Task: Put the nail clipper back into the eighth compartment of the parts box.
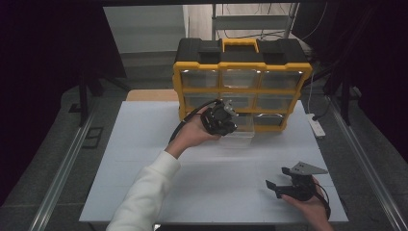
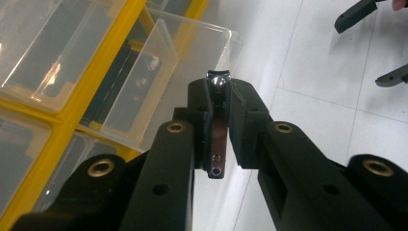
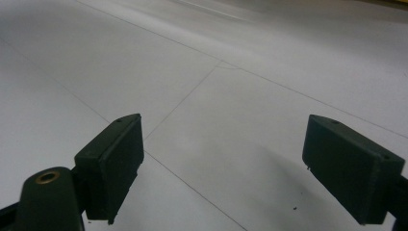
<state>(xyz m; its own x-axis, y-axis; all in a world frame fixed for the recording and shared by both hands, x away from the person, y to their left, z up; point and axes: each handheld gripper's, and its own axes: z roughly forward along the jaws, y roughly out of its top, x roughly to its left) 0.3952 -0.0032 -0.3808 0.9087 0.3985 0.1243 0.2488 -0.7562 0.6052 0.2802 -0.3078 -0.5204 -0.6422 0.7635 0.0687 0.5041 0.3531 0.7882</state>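
Clip (image 2: 217, 126) is clamped in your left gripper (image 2: 219, 103), held over the pulled-out drawer (image 2: 159, 82) for dropping; your right gripper (image 3: 223, 168) idles, jaws apart.

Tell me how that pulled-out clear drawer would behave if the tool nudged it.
The clear drawer looks thin-walled plastic, so probably light and quick to slide on the smooth white table. Hanging partly out of the yellow organizer, it might tip. Its walls may flex if squeezed.
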